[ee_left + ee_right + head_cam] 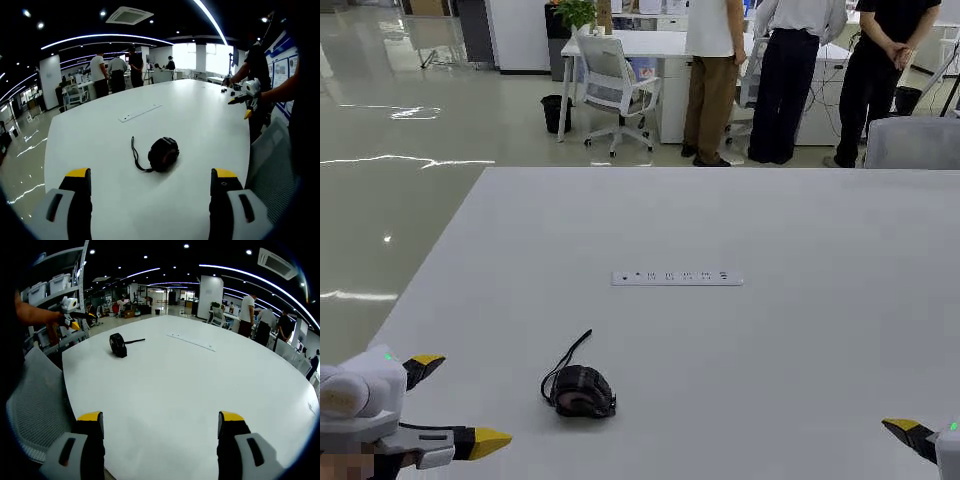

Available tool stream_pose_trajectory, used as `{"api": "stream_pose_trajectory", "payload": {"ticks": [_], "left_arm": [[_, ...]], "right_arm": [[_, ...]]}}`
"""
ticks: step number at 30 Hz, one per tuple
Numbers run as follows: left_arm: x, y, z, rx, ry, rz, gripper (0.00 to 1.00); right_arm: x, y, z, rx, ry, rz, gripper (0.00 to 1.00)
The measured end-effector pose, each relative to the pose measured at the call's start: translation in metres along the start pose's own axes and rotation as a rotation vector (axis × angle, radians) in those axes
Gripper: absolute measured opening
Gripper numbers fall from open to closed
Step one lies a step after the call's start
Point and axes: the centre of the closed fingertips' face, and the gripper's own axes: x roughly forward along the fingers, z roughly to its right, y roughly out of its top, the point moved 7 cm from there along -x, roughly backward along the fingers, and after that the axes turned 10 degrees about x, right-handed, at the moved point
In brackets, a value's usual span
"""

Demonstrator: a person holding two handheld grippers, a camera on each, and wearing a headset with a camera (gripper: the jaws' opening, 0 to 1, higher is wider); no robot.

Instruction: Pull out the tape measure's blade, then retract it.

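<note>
While both grippers hover open at the desk's [800, 230] near edge, the tape measure [582, 390] lies untouched between them, no blade drawn out.

At the near left corner the left gripper [458, 401] has its jaws spread and aimed at the black tape measure, which rests close to the near edge, left of centre, its wrist strap [570, 355] trailing toward the far side; it looks lined up to pin the case. The right gripper [160, 417], jaws equally apart and holding nothing, hangs at the near right corner, probably free to catch the blade's hook. Mid-desk lies a white power strip [677, 278]; beyond the far edge stand an office chair [613, 85] and three people [712, 60].
</note>
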Motion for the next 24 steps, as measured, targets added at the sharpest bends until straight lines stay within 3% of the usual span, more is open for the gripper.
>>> {"api": "stream_pose_trajectory", "payload": {"ticks": [9, 15, 24], "left_arm": [[0.011, 0.006, -0.002, 0.036, -0.045, -0.015, 0.97], [0.021, 0.003, -0.004, 0.097, -0.089, -0.073, 0.96], [0.037, 0.012, -0.008, 0.154, -0.141, -0.092, 0.96]], "right_arm": [[0.012, 0.006, -0.003, -0.012, 0.013, -0.003, 0.97], [0.023, 0.013, -0.005, -0.036, 0.035, -0.011, 0.96], [0.046, 0.026, -0.005, -0.072, 0.087, 0.001, 0.93]]}}
